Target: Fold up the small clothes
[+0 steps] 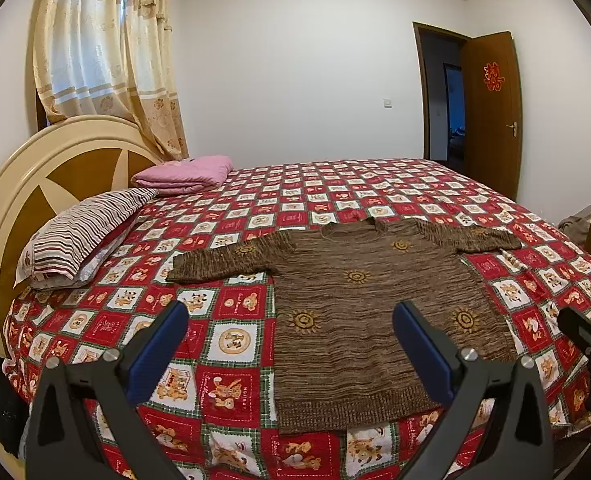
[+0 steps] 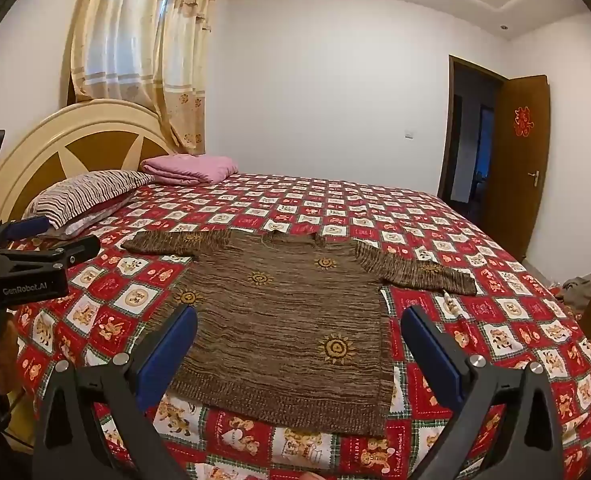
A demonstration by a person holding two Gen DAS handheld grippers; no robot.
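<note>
A brown knitted sweater [image 1: 355, 304] with yellow sun motifs lies flat on the bed [image 1: 231, 308], sleeves stretched out to both sides and its hem toward the cameras. The bed carries a red checked cover with bear pictures.

In the left wrist view, the left tool [image 1: 291, 344] stands spread wide and holds nothing. The sweater body lies from 12 to 3 o'clock of it, under the right finger [image 1: 423, 344] in the picture; the left finger [image 1: 159, 344] is over bare cover.

In the right wrist view, the right tool [image 2: 299, 348] is also spread wide and empty. The sweater [image 2: 287, 320] lies between its fingers and toward 11 o'clock. The left tool [image 2: 35, 256] shows at 9 o'clock.

A striped pillow [image 1: 79, 236] and a pink folded blanket [image 1: 183, 174] rest near the headboard.
</note>
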